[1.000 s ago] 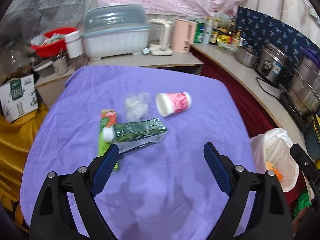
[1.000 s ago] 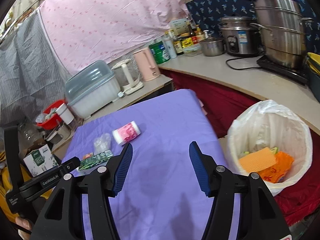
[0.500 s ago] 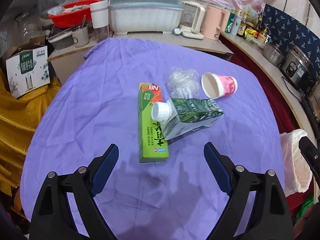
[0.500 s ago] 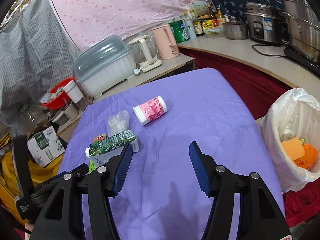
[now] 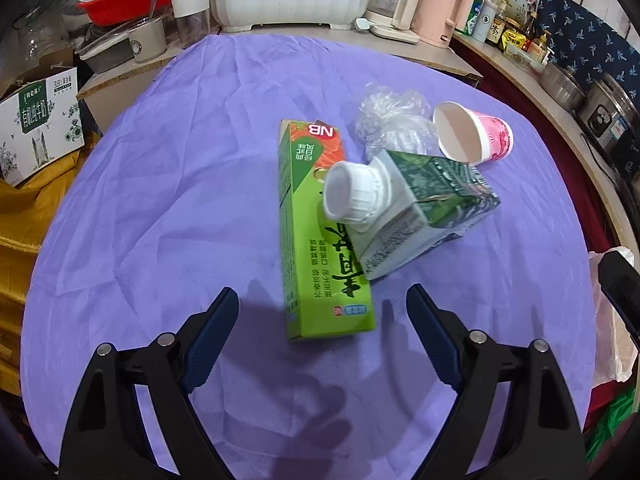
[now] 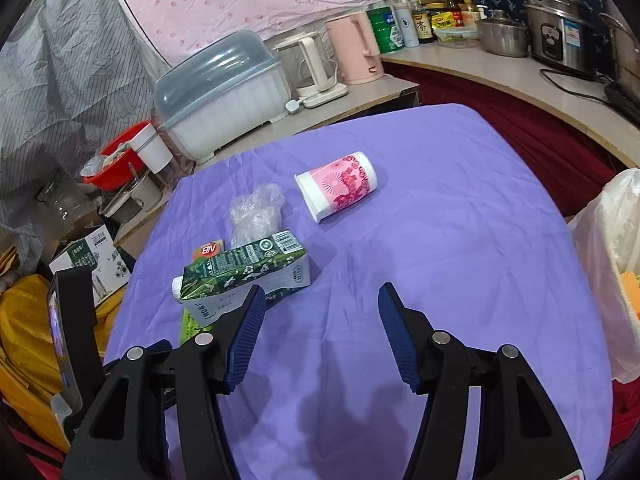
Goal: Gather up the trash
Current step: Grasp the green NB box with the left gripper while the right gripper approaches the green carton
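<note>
the left gripper [image 5: 322,312] is hanging released over the near part of the purple cloth-covered table [image 5: 160,208], its blue-padded jaws spread wide with nothing between them. just beyond its fingertips the flat light-green cardboard box [image 5: 316,248] is lying lengthwise, near end pointing at the gap between the jaws. the dark green drink carton with a white screw cap [image 5: 416,216] is lying on its side across the box's right half, cap toward the camera. farther off, the crumpled clear plastic wrap [image 5: 390,120] is sitting beside the carton, and the pink-patterned paper cup [image 5: 472,136] is lying on its side to the right, its mouth facing the camera.

the right gripper [image 6: 322,334] is also released, jaws apart and holding nothing, hovering over bare cloth to the right of the pile. in its view the carton [image 6: 248,276] is showing just behind the left jaw, the wrap [image 6: 256,216] behind it, the cup [image 6: 338,190] farther right. the white plastic-lined trash bin [image 6: 608,264] is standing off the table's right edge, with something orange inside.
</note>
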Tool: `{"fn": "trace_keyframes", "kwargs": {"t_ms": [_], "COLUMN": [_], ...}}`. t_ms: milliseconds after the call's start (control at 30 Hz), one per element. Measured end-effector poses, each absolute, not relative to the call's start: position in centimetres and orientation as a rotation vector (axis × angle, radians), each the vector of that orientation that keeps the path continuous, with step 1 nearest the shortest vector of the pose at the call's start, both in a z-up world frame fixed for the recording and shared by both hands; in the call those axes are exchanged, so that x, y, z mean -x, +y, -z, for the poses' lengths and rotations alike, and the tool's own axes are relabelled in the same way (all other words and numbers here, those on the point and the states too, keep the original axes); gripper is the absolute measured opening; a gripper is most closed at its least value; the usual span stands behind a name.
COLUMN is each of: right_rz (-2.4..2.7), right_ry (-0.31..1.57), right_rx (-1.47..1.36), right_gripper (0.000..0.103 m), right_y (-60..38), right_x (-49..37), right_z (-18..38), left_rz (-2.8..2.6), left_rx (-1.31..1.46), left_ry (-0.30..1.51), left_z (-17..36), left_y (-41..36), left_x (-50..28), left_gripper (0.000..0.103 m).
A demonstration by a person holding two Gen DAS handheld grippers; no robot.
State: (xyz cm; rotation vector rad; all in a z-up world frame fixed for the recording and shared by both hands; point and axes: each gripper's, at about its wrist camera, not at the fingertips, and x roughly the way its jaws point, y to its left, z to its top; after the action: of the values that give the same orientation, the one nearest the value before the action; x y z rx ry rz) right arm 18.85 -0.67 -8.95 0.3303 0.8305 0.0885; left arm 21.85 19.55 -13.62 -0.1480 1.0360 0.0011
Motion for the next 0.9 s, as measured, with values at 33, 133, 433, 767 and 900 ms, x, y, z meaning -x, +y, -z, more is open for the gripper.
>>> {"fn": "trace_keyframes", "kwargs": {"t_ms": [33,133,433,767,900], "right_rz": [-0.094,-0.111,-0.163,-0.18,-0.173], "right_ry": [0.836,0.847,0.875,0.92,0.92], "right_rx": [-0.331,-0.324,-0.333,-0.378,-0.4], "right_gripper": [0.058,0.058,0.058,0.06,0.064], "right_y": [-0.3,0.9,4.4,7.4,8.3], "right_x": [-19.1,-19.6,-21.2,-22.8,-23.5], "right_z": [9.2,9.6,10.4,12.5,12.8], "left_rz": [-0.001,0.012,-0.012,-0.04,-0.038], "left_rx": [0.15,0.163,0.202,0.248,0.246], "left_ry": [1.041,1.061,1.05,1.045,1.041], "left_z": [13.8,14.3,13.6,13.0,12.8], "left_y": [19.8,20.5,24.1,27.5,27.8], "left_x": [-22.0,-22.2,-21.5,-21.0,-21.0], "left_gripper": [0.077,0.062,0.044,0.043,0.043]}}
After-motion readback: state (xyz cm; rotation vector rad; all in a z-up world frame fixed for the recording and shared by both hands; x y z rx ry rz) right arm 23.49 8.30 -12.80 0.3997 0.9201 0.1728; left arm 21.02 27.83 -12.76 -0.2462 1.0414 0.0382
